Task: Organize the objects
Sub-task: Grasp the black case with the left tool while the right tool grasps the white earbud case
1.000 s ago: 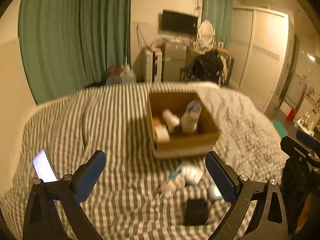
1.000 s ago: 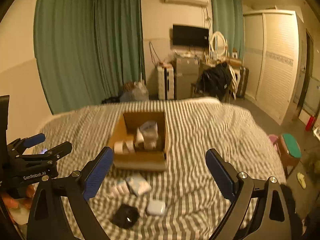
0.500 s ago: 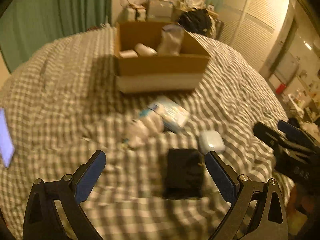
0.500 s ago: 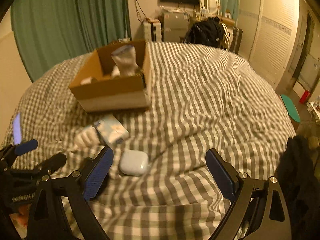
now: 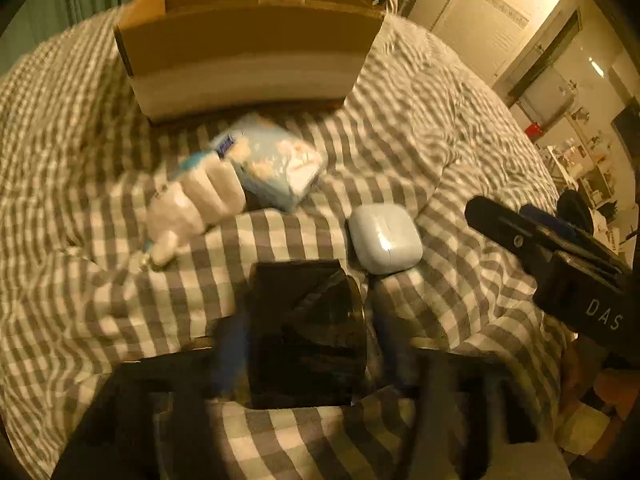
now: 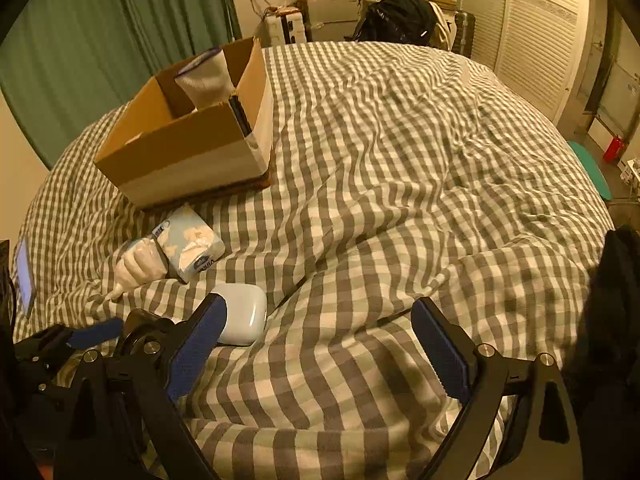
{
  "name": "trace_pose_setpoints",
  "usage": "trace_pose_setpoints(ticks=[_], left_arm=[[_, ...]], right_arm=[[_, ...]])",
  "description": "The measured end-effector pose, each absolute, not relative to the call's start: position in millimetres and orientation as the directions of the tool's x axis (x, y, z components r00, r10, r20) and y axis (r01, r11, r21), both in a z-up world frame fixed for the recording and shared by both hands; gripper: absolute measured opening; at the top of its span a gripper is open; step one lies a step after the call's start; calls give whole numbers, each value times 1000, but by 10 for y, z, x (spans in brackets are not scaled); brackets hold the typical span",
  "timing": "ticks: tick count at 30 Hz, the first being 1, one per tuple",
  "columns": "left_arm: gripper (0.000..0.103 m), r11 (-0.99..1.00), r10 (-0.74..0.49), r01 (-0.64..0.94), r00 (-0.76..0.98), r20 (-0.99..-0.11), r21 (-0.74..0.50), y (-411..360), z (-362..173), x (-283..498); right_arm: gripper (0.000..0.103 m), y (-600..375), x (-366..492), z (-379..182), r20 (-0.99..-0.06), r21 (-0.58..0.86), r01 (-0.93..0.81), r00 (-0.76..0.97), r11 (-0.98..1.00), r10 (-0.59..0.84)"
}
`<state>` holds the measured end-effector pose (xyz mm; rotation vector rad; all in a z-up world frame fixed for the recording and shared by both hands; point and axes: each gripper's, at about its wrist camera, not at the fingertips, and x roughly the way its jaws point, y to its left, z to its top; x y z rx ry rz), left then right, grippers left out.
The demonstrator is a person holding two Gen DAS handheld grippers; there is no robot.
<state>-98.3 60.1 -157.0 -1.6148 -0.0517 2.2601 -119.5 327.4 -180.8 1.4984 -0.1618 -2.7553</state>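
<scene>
Just in front of the cardboard box (image 5: 248, 44), left gripper (image 5: 306, 344) has its blurred jaws either side of the black box (image 5: 306, 332) on the checked bed (image 6: 400, 152); firm grip or not, cannot tell. White case (image 5: 384, 238) beside it, tissue pack (image 5: 276, 160) nearer the carton. Right gripper (image 6: 316, 350) hovers, jaws wide apart
</scene>
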Motion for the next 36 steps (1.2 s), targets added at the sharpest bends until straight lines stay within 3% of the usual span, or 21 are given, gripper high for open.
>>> trace_pose_setpoints(ticks=[5,15,20,24,36], left_arm=[[48,-944,290,-250,-321,-901,-215,506,-1438,-967],[48,-992,64,-124,-474,-878,-5,67,-1255,-1166],[48,-991,89,-132,-444,-892,-33,47,-1374,-1256],[48,-989,89,-146,-442,-892,-26,116,-1402,-1262],[48,-991,85,-130,-472,-877,-25,108,-1165,-1072]], right_arm=[[94,3206,-1287,-1873,-852,80,-26,-521,-996,-55],[93,2872,-1510,-2082,-893,93,114,-430,-989,-133],[78,2718,-1625,-2224,-915,99,177,-370,-979,-159],[55,2605,-1673,-2380,-937,91,220,-310,-971,-158],[54,2692,-1366,-2068,-897,98,192,-408,-977,-170]])
